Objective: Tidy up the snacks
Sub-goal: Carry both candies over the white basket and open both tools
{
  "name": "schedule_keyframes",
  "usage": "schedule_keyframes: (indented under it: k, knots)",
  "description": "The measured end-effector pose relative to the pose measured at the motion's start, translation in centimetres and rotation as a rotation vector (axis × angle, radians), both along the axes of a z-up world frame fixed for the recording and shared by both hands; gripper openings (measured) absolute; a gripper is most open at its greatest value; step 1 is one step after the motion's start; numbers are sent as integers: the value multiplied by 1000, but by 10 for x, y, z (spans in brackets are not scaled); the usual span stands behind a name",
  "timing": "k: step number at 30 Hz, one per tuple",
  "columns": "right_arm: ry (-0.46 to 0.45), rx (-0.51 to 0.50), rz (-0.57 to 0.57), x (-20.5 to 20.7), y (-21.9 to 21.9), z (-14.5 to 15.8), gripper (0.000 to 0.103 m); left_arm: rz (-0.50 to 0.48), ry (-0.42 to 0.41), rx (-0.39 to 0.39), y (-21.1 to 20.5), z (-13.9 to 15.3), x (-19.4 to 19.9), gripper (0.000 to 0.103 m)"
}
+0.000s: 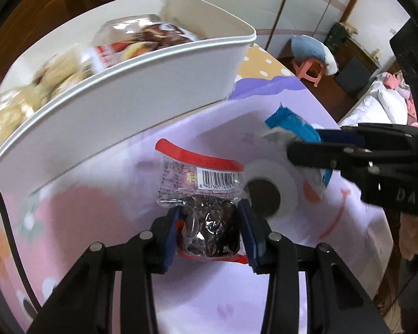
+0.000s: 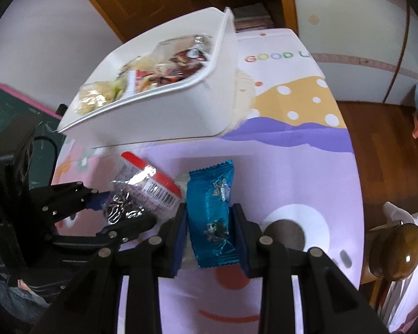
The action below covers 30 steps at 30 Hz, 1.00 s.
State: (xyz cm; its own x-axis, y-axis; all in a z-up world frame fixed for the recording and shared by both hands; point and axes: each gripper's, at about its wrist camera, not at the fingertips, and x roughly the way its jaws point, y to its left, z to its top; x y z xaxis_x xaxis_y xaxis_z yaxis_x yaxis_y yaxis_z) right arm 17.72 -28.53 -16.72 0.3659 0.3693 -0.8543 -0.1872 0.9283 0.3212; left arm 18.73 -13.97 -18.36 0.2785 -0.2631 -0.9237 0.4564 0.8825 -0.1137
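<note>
The left gripper [image 1: 209, 233] pinches a clear red-edged packet [image 1: 206, 194] of dark snack between its blue pads, gripping the dark lower half. The packet's long axis runs away from the gripper toward the white bin [image 1: 142, 91], barcode end pointing at the bin wall. It hangs over the table [image 1: 97, 217], whose cover is pale purple and pink with cartoon prints; whether its far end touches the cover cannot be told.

The right gripper [image 2: 209, 233] is closed on a blue foil packet [image 2: 213, 211], pads pressing its two long sides. That packet also points lengthwise away from the fingers, crimped end toward the bin.

The two packets sit just beside each other, the blue one on the right, in front of the bin's near wall. The bin stands toward the table's far left side and already holds several wrapped snacks [image 2: 158, 69], pale ones at the left end, red and brown ones at the right. Its near wall rises between both packets and the bin's inside.

A pink stool [image 1: 310, 71] stands on the wooden floor beyond the table's right edge.
</note>
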Motion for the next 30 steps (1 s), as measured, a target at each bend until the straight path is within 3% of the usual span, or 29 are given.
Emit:
schedule_keyframes:
  k: [5, 12, 24, 30]
  knots:
    - [-42, 3, 49, -13, 19, 22, 31, 53, -35, 12, 37, 30, -18, 38]
    - [-130, -16, 108, -19, 46, 67, 31, 147, -127, -15, 86, 99, -16, 38]
    - [-388, -70, 79, 20, 73, 205, 31, 294, -376, -45, 136, 243, 25, 39]
    - [-492, -89, 12, 46, 81, 259, 31, 361, -442, -78, 142, 280, 57, 39]
